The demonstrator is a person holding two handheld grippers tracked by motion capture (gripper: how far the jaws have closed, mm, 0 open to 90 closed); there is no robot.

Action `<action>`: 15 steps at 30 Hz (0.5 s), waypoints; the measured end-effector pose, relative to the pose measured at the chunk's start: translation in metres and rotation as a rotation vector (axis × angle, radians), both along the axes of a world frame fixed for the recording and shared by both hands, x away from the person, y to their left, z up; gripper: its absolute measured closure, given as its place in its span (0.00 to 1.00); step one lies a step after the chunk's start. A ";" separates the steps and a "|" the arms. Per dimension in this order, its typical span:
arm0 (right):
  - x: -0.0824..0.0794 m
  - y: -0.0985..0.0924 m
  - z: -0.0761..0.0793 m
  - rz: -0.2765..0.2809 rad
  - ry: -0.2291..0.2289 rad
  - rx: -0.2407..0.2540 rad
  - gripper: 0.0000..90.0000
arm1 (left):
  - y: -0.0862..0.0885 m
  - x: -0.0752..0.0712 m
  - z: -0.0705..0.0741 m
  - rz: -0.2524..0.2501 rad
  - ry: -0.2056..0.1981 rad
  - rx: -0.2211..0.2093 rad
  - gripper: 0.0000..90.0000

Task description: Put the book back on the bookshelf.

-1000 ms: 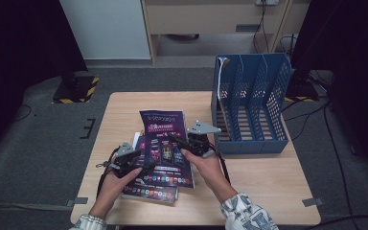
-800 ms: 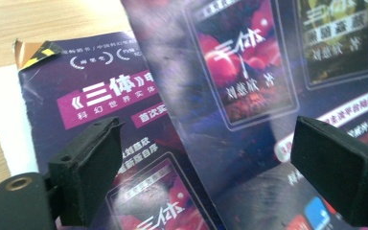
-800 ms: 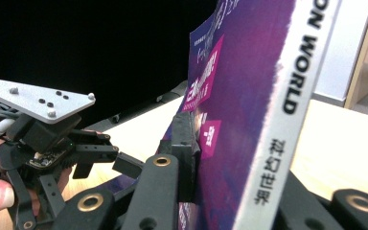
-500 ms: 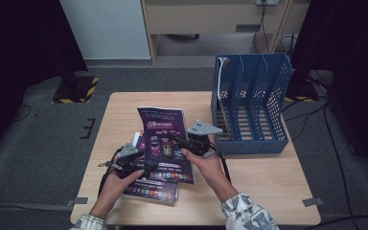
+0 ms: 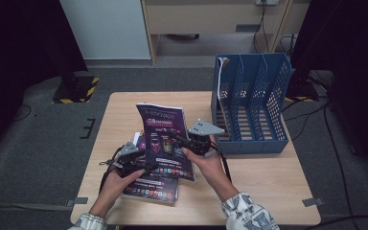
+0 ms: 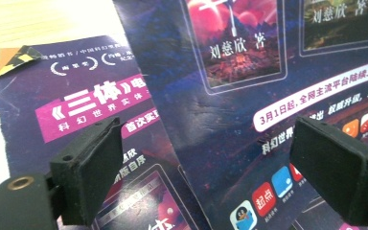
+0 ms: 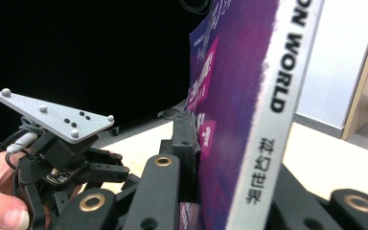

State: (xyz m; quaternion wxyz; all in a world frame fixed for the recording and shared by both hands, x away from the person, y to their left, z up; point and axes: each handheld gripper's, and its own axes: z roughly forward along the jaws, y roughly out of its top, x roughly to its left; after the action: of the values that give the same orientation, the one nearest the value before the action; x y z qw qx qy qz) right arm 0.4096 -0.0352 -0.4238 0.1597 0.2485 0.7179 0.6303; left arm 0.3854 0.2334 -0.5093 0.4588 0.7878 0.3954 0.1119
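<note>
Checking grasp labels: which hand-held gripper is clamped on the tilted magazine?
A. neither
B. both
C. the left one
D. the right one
D: the right hand-held gripper is shut on the spine edge of the magazine, while the left hand-held gripper stands open over the covers, its pads apart.
</note>
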 end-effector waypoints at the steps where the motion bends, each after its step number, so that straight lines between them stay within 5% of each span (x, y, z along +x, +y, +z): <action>1: 0.000 0.000 0.000 0.004 -0.004 0.002 0.90 | 0.000 0.000 0.000 0.001 0.002 -0.002 0.12; 15: -0.001 -0.004 0.007 0.006 -0.029 0.032 0.90 | -0.002 0.002 -0.001 -0.037 0.021 -0.009 0.19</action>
State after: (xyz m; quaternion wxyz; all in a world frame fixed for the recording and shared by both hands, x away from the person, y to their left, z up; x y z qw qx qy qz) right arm 0.4083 -0.0389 -0.4165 0.1641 0.2398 0.7061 0.6457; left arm 0.3875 0.2317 -0.5100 0.4603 0.7939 0.3862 0.0932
